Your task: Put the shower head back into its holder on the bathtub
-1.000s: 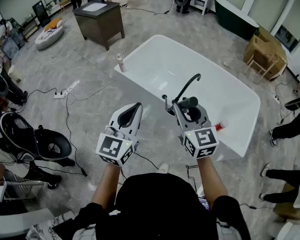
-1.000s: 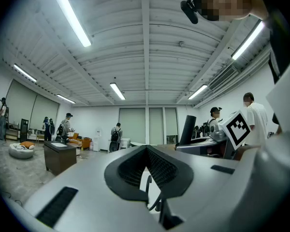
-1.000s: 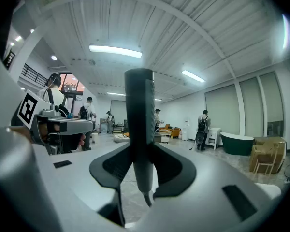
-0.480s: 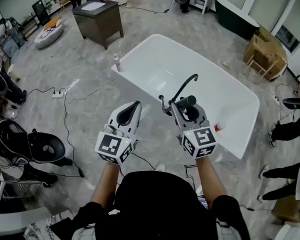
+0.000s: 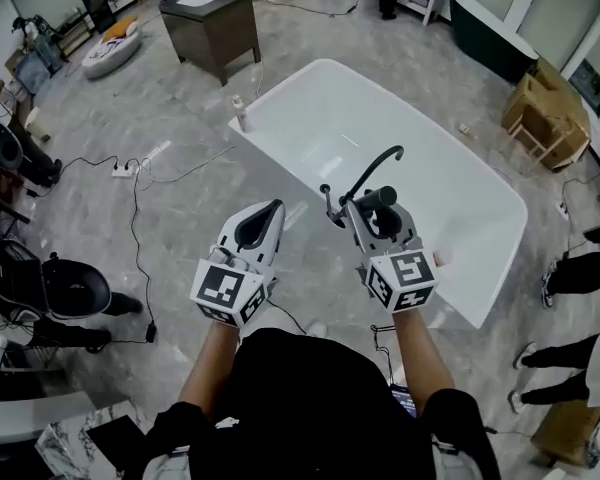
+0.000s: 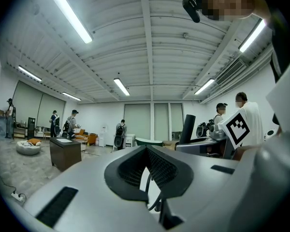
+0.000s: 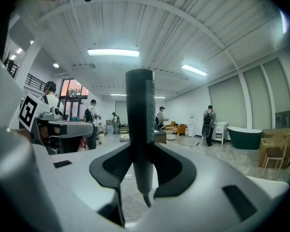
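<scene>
Bathtub (image 5: 410,118) fills the centre of the head view, long axis running upper left to lower right. You're standing at its near long rim, both tools just short of it.

Black curved faucet (image 5: 372,171) rises from that near rim, centre frame. The fitting at its base (image 5: 328,200) is probably the holder, but it's too small to confirm.

Right gripper (image 5: 378,216) sits just right of the faucet base. Its jaws are clamped on the shower head (image 7: 139,110), pinching the dark handle low down so it stands upright along the jaw axis. That leaves the handle's lower end free to drop into a socket, and the hose end pokes out below the jaws.

Left gripper (image 5: 272,212) is lower left of the faucet. Its tips are pressed together with nothing between them, only tub and faucet showing through the hollow. It looks parked clear so the right has room.

Shower head is not yet seated. Judgement: next is a short move left and down onto the fitting.
</scene>
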The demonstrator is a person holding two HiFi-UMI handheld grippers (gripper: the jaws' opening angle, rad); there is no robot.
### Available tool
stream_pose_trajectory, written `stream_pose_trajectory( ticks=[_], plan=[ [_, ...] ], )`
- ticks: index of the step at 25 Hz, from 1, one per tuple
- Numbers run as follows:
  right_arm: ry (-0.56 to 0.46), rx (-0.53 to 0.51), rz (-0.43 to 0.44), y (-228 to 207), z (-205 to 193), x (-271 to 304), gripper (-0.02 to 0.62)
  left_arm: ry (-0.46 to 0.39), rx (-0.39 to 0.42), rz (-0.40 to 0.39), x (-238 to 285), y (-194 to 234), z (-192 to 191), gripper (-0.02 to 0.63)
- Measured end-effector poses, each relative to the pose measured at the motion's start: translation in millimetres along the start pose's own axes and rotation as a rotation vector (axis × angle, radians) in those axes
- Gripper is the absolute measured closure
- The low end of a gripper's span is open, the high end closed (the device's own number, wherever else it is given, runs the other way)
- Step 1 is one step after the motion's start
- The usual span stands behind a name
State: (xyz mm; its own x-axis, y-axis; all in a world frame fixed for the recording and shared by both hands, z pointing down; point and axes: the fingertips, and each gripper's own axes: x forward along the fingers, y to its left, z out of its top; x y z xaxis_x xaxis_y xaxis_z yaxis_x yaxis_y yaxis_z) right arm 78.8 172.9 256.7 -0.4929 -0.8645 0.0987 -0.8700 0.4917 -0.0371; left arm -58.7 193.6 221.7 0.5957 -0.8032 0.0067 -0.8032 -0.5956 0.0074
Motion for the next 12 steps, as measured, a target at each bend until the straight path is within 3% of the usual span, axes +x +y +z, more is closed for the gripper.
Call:
stream_pose_trajectory(
  ticks=[12],
  plan=[
    [0.016, 0.000, 0.023, -16, -9, 35, 0.454, 0.018, -0.005, 0.016, 29, 21, -10, 0.594]
  ],
)
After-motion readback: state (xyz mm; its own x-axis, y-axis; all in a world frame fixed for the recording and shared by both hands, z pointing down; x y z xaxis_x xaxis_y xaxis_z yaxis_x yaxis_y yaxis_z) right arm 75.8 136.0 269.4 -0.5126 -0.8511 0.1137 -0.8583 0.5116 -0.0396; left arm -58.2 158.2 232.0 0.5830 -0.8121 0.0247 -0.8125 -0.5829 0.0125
